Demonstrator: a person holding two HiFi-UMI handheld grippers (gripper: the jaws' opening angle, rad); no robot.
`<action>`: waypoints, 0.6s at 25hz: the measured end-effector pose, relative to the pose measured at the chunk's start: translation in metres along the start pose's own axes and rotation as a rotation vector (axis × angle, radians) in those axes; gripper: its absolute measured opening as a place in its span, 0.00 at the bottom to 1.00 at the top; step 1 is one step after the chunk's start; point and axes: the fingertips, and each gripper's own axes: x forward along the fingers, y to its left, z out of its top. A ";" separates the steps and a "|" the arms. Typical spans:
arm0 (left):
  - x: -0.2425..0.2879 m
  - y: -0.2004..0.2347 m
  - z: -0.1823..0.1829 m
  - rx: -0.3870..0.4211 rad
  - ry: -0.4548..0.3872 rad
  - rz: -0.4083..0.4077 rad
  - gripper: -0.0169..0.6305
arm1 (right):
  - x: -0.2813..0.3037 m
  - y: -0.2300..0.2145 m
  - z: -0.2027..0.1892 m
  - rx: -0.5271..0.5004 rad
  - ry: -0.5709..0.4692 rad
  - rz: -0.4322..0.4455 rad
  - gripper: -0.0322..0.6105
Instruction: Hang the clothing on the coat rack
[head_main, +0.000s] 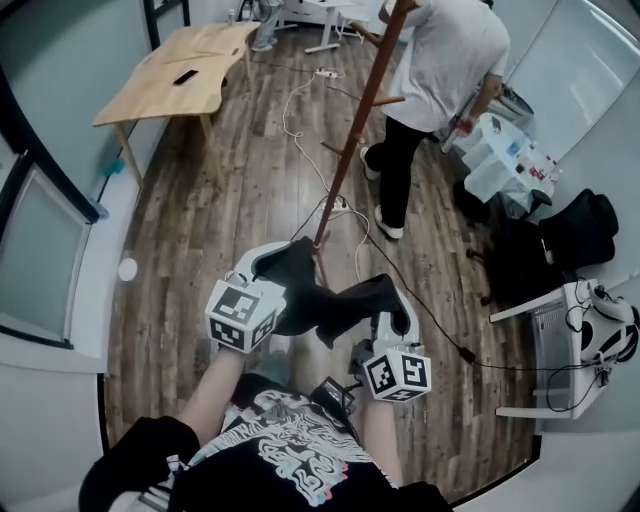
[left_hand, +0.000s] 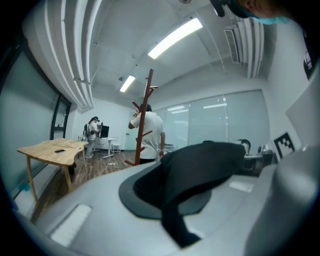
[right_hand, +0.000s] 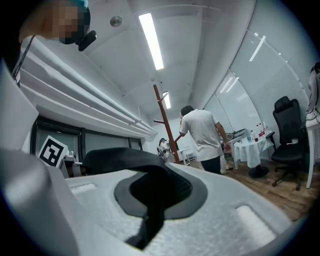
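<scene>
Plainly, this is the carry step. At left, the left gripper (head_main: 258, 268) is clenched on one edge of the black fabric clothing (head_main: 318, 298), which hangs stretched in the air between the two tools. Just beyond it stands the tall reddish-brown wooden coat rack (head_main: 350, 140), its base close ahead. The right gripper (head_main: 396, 306) pinches the garment's other end. Further right, a person in a white shirt (head_main: 440, 60) stands by the pole. Next, I judge, the cloth needs raising to a side peg (head_main: 388, 101) and draping over it.
</scene>
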 end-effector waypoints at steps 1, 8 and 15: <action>0.006 0.005 0.001 0.001 -0.001 0.003 0.03 | 0.008 -0.001 -0.001 0.000 0.003 0.002 0.06; 0.059 0.049 0.006 -0.012 0.003 0.024 0.03 | 0.069 -0.018 -0.003 -0.013 0.028 0.012 0.06; 0.100 0.073 0.008 -0.025 0.020 0.014 0.03 | 0.112 -0.038 -0.001 -0.006 0.033 -0.009 0.06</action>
